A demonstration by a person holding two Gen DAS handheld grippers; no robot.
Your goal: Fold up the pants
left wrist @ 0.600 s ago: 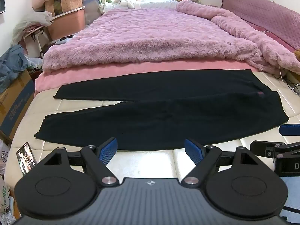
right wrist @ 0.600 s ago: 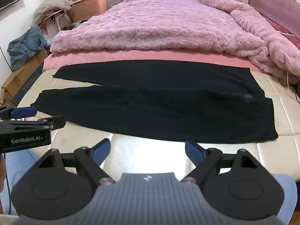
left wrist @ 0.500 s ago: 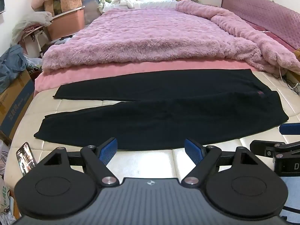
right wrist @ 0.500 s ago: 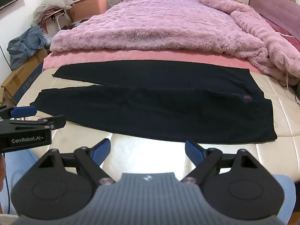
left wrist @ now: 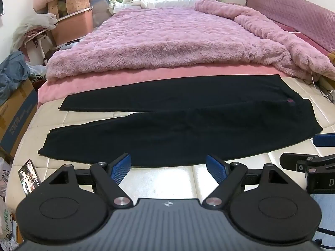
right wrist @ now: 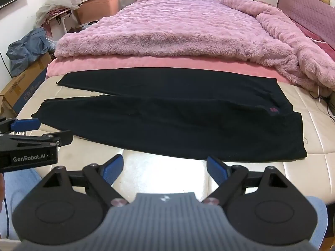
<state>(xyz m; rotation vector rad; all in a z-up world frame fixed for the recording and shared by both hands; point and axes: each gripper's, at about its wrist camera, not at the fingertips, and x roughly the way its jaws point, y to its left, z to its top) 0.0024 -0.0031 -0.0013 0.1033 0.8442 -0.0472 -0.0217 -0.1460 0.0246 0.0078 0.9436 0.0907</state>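
Lying flat across the near end of the bed (left wrist: 159, 182), the black pants (left wrist: 167, 133) stretch from side to side on the cream quilted mattress cover; the waistband is at the right, the two legs run leftward and part into a narrow V, the far leg ending just short of the pink sheet (left wrist: 125, 77), the near leg ending near the left edge of the bed; a small red label (right wrist: 273, 110) shows near the waistband; behind the pants, a fluffy pink blanket (left wrist: 167, 41) covers the rest of the bed; a phone (left wrist: 29, 176) lies on the mattress cover at the left corner, beside the near leg's cuff but apart from it; cardboard boxes (right wrist: 23, 83) and a blue-grey bag (right wrist: 27, 48) stand off the bed to the left

Both tools hover over the near edge of the bed, angled downward, short of the cloth; the left gripper (left wrist: 168, 166) has its jaws spread wide with nothing between the blue pads (left wrist: 120, 168), the near hem of the pants lying just beyond their tips; the right gripper (right wrist: 164, 168) likewise has its jaws spread wide and empty, its tips just short of the cloth's near edge; each gripper appears at the side of the other's view, level with it and apart from it
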